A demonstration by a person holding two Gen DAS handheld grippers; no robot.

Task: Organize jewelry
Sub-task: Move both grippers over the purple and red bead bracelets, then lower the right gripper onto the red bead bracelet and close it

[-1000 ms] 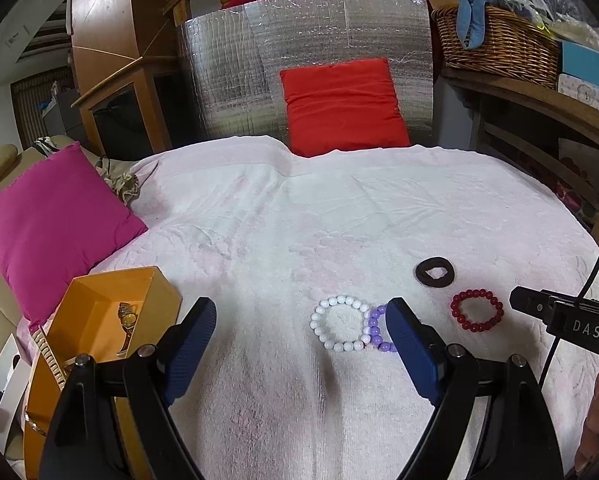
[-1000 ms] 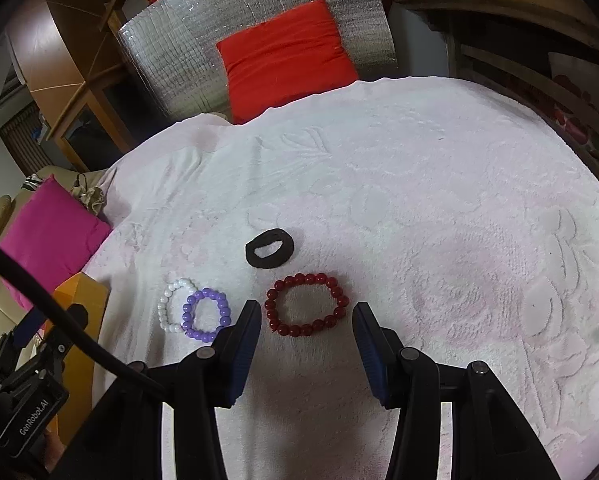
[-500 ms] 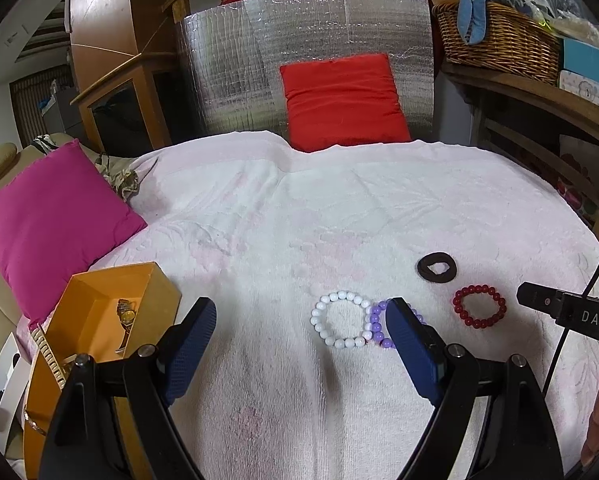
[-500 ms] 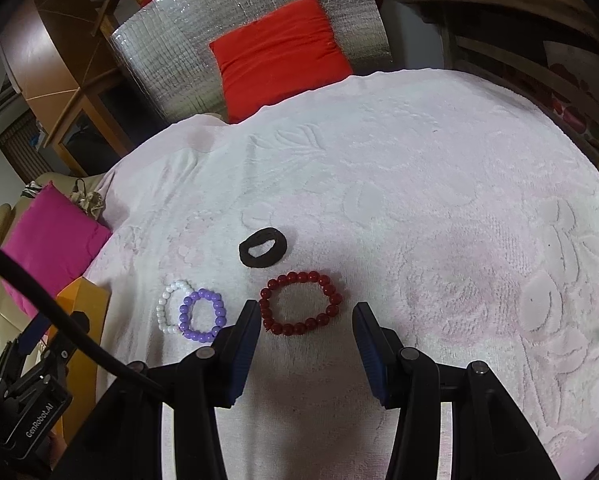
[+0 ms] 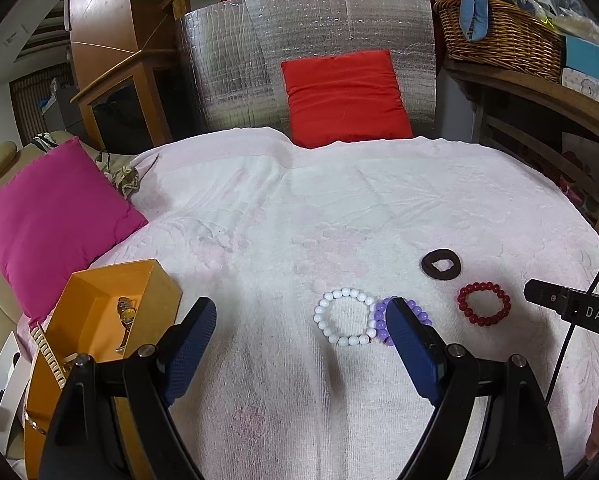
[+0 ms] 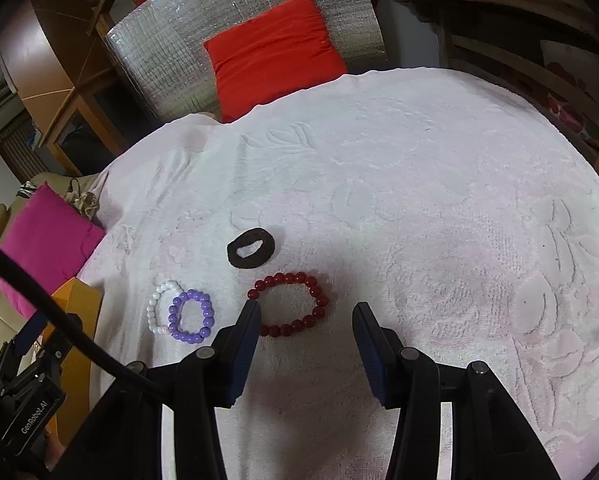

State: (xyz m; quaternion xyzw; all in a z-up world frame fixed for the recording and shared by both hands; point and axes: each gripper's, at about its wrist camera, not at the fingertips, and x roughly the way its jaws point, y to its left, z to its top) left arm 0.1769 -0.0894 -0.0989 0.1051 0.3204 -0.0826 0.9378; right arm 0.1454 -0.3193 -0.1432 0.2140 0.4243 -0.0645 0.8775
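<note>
Red bracelet between right tool tips

- The purple bracelet is half hidden behind the left gripper's right finger.
- The red bracelet's near-left beads disappear behind the right gripper's left finger.
- The orange box's contents are too small to identify.

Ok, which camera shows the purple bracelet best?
Right wrist: the purple bracelet lies whole, overlapping the white bracelet. In the left wrist view, the left tool's finger hides half of it.
</note>
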